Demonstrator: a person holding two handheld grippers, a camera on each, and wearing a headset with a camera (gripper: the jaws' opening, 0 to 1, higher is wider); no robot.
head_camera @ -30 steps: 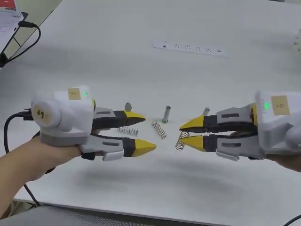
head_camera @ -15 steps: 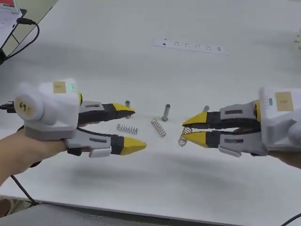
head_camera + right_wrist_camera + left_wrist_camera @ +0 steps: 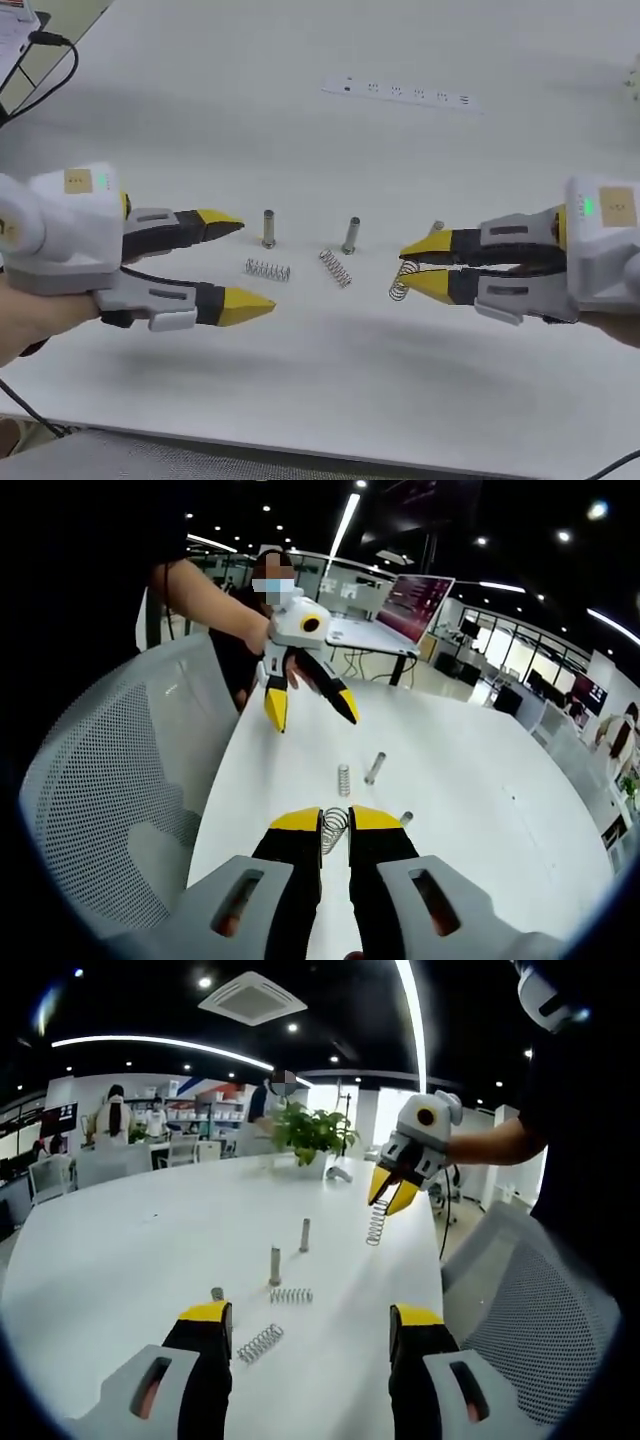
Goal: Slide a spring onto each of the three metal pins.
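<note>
Wire spring (image 3: pixel 397 289) pinched between yellow tips of the right hand-held gripper (image 3: pixel 410 268).

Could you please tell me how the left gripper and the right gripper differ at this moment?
The left gripper is wide open; the right gripper is shut. The left gripper holds nothing; the right gripper pinches a spring. Both have yellow tips and hover over the table.

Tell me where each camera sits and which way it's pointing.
Head view: on the person's head, looking down at the bench; left hand-held gripper and right hand-held gripper show.
Left gripper view: on the left hand-held gripper, facing across the pins; own jaws show.
Right gripper view: on the right hand-held gripper, facing the spring it pinches.
Shared: each gripper view sees the other hand-held gripper.
</note>
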